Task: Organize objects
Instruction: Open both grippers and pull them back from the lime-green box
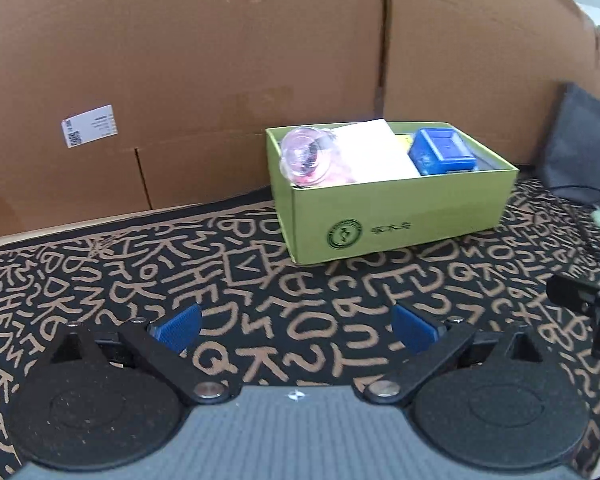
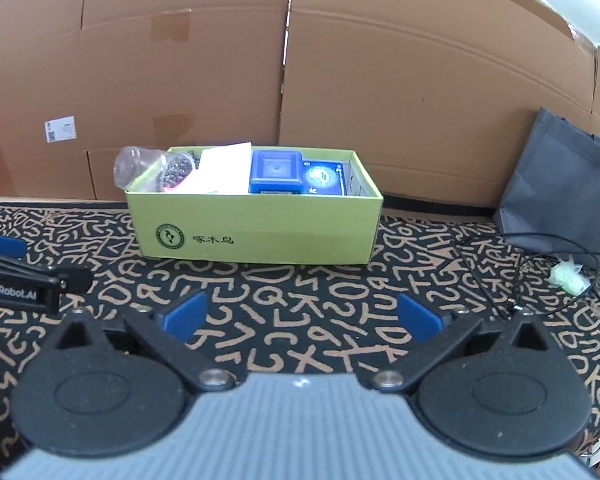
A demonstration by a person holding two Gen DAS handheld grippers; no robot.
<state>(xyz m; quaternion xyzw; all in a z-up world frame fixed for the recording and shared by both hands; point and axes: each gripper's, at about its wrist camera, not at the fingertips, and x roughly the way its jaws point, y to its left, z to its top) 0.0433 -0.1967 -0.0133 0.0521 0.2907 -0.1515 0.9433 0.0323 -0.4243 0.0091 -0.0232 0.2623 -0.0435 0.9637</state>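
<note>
A green cardboard box (image 1: 400, 216) stands on the patterned cloth against the cardboard wall; it also shows in the right wrist view (image 2: 260, 228). It holds a clear plastic jar (image 1: 306, 154) (image 2: 140, 166) lying on its side over the left rim, white paper (image 1: 374, 152) (image 2: 226, 168), a blue container (image 1: 442, 150) (image 2: 276, 170) and a dark blue packet (image 2: 324, 178). My left gripper (image 1: 296, 326) is open and empty, low over the cloth in front of the box. My right gripper (image 2: 300, 316) is open and empty, also in front of the box.
A dark grey fabric bag (image 2: 556, 184) (image 1: 580, 136) leans on the wall at right. A black cable (image 2: 540, 268) and a pale green wad (image 2: 566, 274) lie beside it. The right gripper shows at the left view's right edge (image 1: 588, 300); the left gripper at the right view's left edge (image 2: 20, 276).
</note>
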